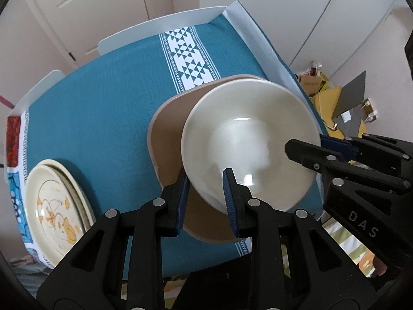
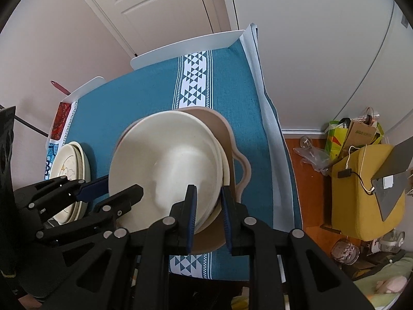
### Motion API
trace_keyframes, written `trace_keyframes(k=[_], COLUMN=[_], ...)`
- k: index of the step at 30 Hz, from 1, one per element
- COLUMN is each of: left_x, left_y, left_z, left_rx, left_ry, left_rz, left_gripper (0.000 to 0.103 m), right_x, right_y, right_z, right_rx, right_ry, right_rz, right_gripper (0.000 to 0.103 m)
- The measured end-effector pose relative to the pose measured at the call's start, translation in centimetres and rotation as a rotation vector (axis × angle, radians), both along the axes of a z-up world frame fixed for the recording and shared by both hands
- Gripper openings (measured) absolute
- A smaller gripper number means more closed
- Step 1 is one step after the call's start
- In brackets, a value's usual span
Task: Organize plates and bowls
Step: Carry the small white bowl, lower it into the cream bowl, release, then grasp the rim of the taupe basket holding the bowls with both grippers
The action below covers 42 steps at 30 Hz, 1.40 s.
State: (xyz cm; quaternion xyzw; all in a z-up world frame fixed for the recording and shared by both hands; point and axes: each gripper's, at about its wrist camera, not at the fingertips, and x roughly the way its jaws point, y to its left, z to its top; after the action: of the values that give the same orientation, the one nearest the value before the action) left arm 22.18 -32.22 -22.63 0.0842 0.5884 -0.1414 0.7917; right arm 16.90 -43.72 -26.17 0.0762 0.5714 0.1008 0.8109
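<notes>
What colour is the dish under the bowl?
Tan dish beneath the cream bowl; clearest in the left wrist view.

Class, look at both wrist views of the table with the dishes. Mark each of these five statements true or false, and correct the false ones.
1. The cream bowl is held by both tongs, one on each side of its rim. True.
2. The tablecloth is red. False: it is teal with a white patterned band.
3. A tan dish lies beneath the cream bowl. True.
4. The left tongs grip the cartoon plates. False: those plates sit untouched near the table's edge, apart from the tongs.
5. The right tongs stand wide open, clear of the bowl. False: they are closed on the bowl's rim.
</notes>
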Motion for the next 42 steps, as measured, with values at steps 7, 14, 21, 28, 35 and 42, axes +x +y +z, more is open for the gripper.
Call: trace_keyframes(k=[7, 14, 21, 28, 35, 42], left_x=[0.1, 0.0, -1.0, -2.6, -2.1, -0.9], left_y=[0.0, 0.6, 2.6, 3.7, 4.0, 4.2], left_z=[0.0, 1.6, 8.6, 9.5, 4.2, 0.4], left_rx=[-0.003, -0.035, -0.097, -0.013, 0.030, 0.002], left_ry=[-0.003, -0.021, -0.179, -0.290, -0.132, 0.000], left_rz=[0.002, 0.013, 0.010, -0.038, -0.088, -0.086], left_gripper=[0.024, 0.024, 0.024, 0.103, 0.103, 0.102], right_x=[0.0, -0.4, -1.4, -3.3, -3.5, -1.5], right_y=[0.0, -0.5, -2.7, -4.4, -4.0, -1.9], right_z=[0.0, 1.2, 6.4, 7.8, 3.9, 0.5], right_rx=[-0.002, 0.025, 0.060, -0.004, -0.195, -0.250], right_ry=[0.000, -0.020, -0.120, -0.171, -0.058, 0.041], right_rz=[0.008, 0.001, 0.021, 0.069, 0.141, 0.254], right_gripper=[0.018, 0.018, 0.023, 0.095, 0.095, 0.092])
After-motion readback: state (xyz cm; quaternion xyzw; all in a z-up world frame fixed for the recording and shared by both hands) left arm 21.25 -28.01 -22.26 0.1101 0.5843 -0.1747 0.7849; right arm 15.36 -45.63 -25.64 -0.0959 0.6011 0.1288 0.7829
